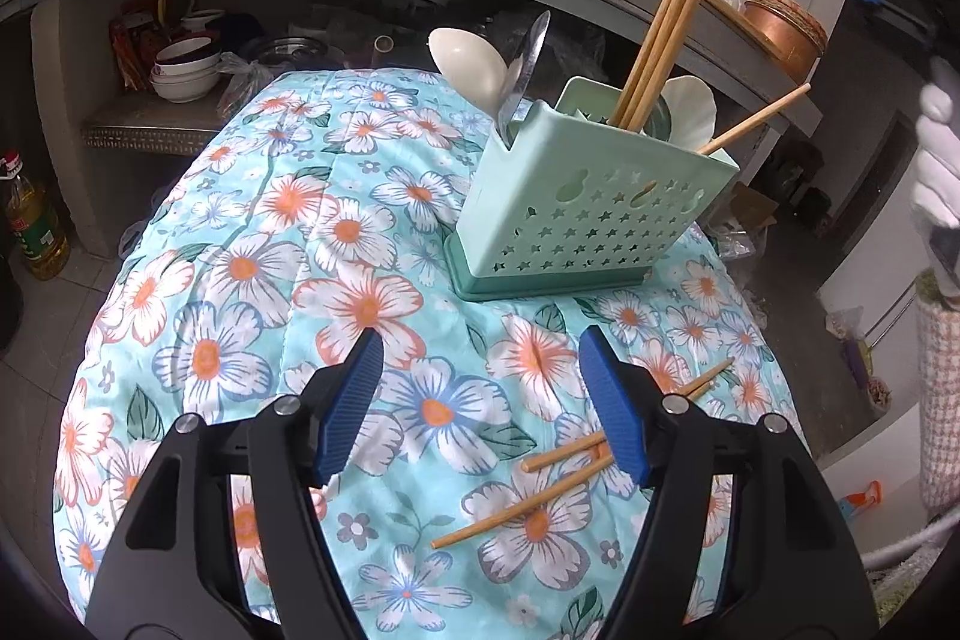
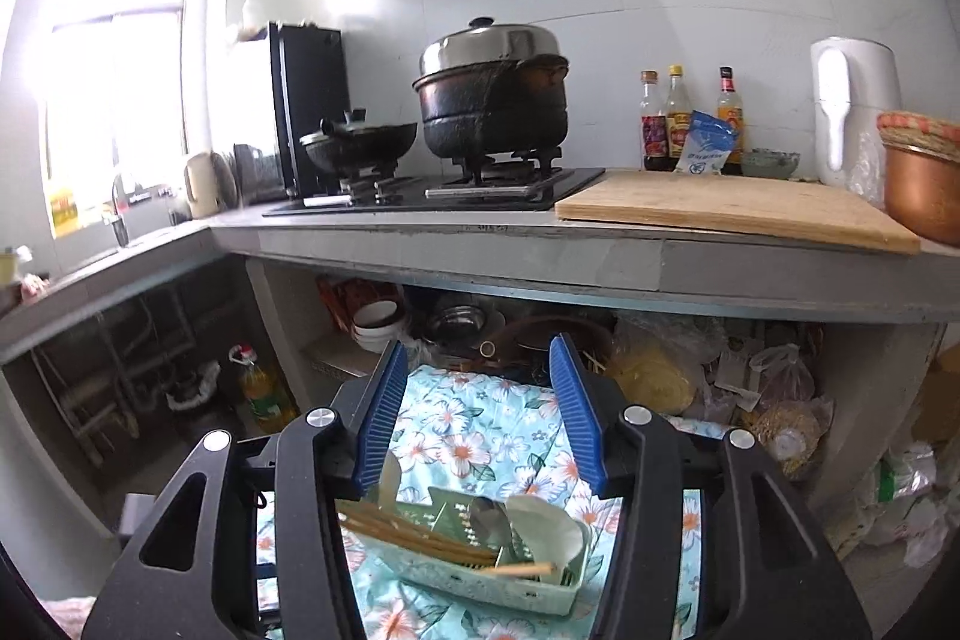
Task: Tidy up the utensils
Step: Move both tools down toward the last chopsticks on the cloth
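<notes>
The left gripper (image 1: 480, 400) is hovering released, empty; chopsticks (image 1: 528, 508) are lying just beneath it, risking rolling if nudged; the right gripper (image 2: 477, 418) is gaping empty above the holder (image 2: 480, 580).

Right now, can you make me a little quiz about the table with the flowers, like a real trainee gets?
1. True or false: both tongs are empty.
2. How many wooden chopsticks lie loose on the flowered tablecloth?
3. Which holds the white spoons: A, the mint-green plastic utensil holder; B, the copper pot?

Key:
1. True: left tongs and right tongs are open.
2. Three wooden chopsticks on the flowered tablecloth.
3. A: mint-green plastic utensil holder holds the white spoons.
</notes>
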`<state>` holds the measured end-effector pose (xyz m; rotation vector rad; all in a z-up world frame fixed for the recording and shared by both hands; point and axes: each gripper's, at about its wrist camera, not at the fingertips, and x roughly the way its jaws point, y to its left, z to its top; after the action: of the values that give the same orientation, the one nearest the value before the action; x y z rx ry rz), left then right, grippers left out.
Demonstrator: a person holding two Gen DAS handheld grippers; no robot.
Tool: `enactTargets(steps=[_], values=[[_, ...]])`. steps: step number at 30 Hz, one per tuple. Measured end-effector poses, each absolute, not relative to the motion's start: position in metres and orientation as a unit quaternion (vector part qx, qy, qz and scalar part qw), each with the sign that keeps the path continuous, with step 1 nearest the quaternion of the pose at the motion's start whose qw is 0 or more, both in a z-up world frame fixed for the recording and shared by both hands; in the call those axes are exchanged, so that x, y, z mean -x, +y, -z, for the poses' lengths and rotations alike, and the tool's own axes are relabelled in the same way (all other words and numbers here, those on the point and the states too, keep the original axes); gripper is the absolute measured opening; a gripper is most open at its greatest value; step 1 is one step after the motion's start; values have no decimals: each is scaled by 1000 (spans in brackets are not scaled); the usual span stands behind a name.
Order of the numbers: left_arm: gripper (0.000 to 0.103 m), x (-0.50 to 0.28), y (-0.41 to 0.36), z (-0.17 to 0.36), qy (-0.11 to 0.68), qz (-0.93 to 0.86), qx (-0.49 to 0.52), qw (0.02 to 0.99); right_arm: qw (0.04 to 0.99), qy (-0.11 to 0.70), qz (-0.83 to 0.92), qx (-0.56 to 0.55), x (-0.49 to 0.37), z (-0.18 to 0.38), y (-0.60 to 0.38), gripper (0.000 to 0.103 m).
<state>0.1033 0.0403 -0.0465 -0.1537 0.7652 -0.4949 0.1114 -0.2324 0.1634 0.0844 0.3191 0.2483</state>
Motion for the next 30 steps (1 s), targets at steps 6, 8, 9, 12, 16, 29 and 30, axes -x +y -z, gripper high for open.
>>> enactTargets(steps=[6, 8, 9, 12, 16, 29, 30], values=[[65, -109, 35, 51, 378, 249, 69, 889, 954, 232, -153, -107, -82, -130, -269, 50], [67, -111, 32, 52, 381, 252, 65, 887, 934, 286, -170, -133, -76, -100, -274, 50], [67, -111, 30, 53, 381, 254, 64, 887, 927, 303, -171, -141, -73, -88, -274, 50], [69, -112, 28, 55, 385, 256, 62, 885, 887, 385, -171, -188, -67, -32, -272, 50], [69, -115, 26, 62, 396, 256, 64, 879, 833, 452, -170, -270, -59, 34, -267, 50], [70, -115, 18, 63, 403, 264, 59, 874, 727, 503, -154, -440, -75, 145, -254, 50], [70, -115, 18, 64, 403, 265, 60, 874, 727, 499, -154, -446, -77, 145, -253, 50]])
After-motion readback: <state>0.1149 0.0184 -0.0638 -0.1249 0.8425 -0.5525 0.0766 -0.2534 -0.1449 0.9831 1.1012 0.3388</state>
